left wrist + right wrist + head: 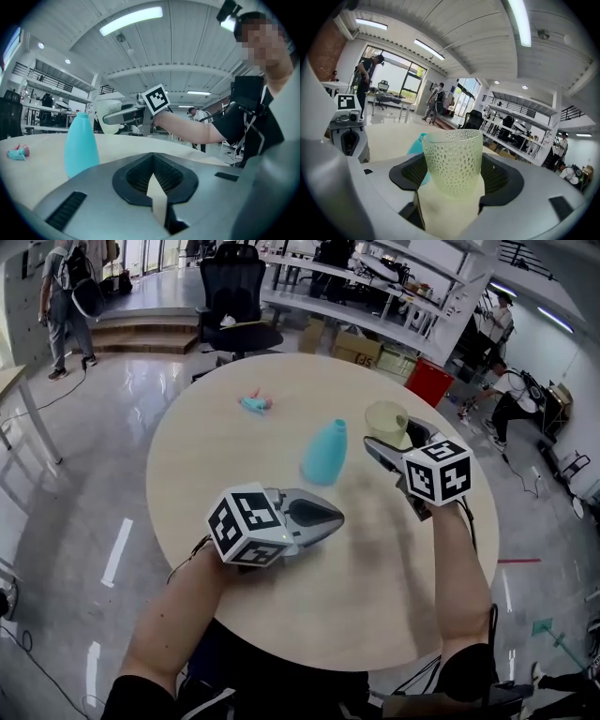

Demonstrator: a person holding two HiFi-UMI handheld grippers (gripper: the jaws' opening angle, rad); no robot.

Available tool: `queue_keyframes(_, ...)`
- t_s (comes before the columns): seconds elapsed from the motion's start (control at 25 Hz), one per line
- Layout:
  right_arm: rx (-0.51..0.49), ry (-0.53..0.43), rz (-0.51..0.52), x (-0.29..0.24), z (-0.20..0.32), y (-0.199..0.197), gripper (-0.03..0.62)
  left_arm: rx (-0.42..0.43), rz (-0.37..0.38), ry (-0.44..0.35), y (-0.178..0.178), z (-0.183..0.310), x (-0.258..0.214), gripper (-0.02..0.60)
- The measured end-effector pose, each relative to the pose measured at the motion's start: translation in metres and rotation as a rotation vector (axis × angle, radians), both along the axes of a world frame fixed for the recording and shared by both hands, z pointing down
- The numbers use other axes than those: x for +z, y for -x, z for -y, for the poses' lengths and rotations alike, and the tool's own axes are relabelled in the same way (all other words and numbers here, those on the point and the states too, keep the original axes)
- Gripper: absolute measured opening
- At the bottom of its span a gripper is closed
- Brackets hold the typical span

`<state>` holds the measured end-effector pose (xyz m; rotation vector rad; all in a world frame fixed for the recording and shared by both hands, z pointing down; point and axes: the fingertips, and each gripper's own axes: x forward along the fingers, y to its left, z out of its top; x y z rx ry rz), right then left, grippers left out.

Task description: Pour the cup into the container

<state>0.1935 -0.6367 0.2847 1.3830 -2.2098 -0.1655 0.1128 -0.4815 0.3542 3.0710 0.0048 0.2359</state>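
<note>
A pale green dimpled cup (386, 424) stands upright between the jaws of my right gripper (380, 442), which is shut on it at the table's right side. In the right gripper view the cup (452, 159) fills the space between the black pads. A light blue bottle (324, 454) stands upright on the round table, just left of the cup, and shows behind the cup (417, 144) in that view. My left gripper (333, 515) lies nearer to me, shut and holding nothing, its tip pointing right, below the bottle (80, 145).
The round wooden table (309, 596) carries a small pink-and-teal object (255, 403) at its far left. A black office chair (239, 296) stands behind the table and a red bin (429, 381) beyond its right edge. People stand farther off.
</note>
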Motion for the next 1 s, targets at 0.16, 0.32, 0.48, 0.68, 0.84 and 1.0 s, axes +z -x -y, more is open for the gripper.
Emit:
queue_keyframes(0.16,-0.017,-0.005,-0.148,-0.005,0.000,0.009,0.360,0.058,-0.004,0.001,0.002,-0.011,-0.001,-0.006)
queue_keyframes(0.32,-0.019,-0.014,-0.286,-0.010,0.003,0.017,0.360,0.051,-0.004,0.001,0.003,-0.010,-0.002,-0.006)
queue_keyframes(0.48,-0.017,-0.002,-0.378,-0.008,0.008,0.018,0.360,0.045,-0.003,0.002,0.004,-0.009,-0.002,-0.006)
queue_keyframes(0.68,-0.015,0.001,-0.460,-0.007,0.012,0.018,0.360,0.040,-0.002,0.003,0.004,-0.009,-0.002,-0.006)
queue_keyframes(0.84,-0.010,-0.008,-0.536,-0.010,0.013,0.020,0.360,0.039,-0.002,0.001,0.004,-0.010,-0.003,-0.006)
queue_keyframes(1.0,-0.009,-0.005,-0.607,-0.010,0.014,0.022,0.360,0.039,-0.003,0.002,0.002,-0.010,-0.004,-0.006)
